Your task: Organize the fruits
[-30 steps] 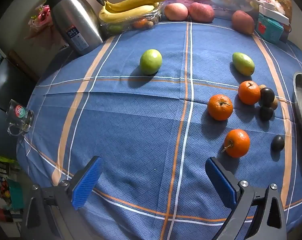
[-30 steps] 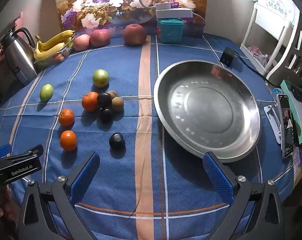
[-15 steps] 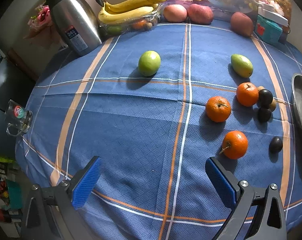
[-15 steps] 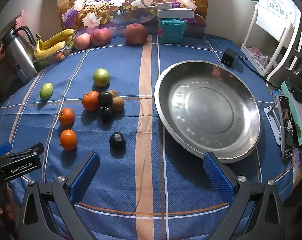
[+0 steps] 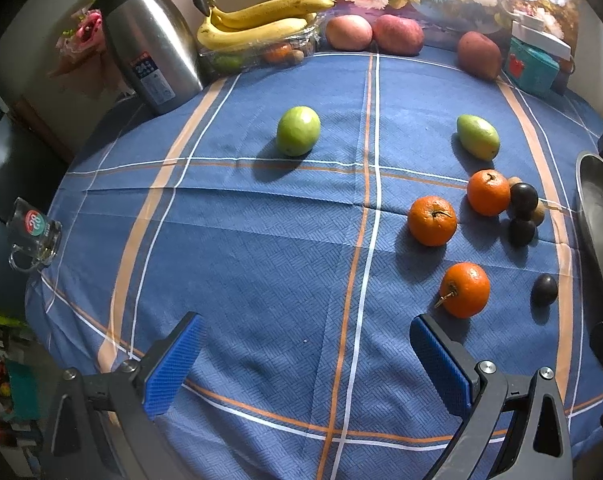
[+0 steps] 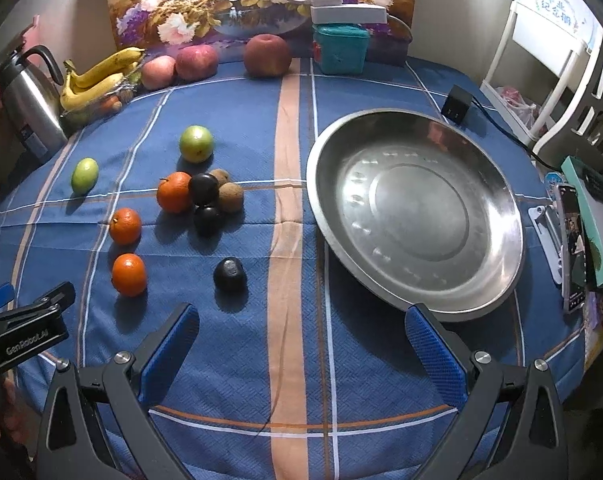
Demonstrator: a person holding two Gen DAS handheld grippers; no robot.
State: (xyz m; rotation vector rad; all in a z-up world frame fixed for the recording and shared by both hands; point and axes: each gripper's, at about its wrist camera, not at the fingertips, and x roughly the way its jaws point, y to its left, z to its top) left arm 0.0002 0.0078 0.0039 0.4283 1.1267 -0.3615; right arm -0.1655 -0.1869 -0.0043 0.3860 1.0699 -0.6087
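Blue checked cloth covers the desk (image 5: 261, 248). Both tools are wide open and hold nothing. The left tool (image 5: 301, 360) is nearest the orange (image 5: 464, 289), which sits just ahead of its right finger. The right tool (image 6: 301, 344) has the black fruit (image 6: 229, 274) ahead on its left and the empty silver bowl (image 6: 415, 216) on its right. Small brown fruits hide behind the dark ones.

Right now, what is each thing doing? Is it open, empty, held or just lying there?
Left tool: open, holding nothing.
Right tool: open, holding nothing.
Metal bowl: empty.
Three oranges: lying loose on the cloth.
Lone dark fruit: lying apart from the cluster.
Kettle: upright.
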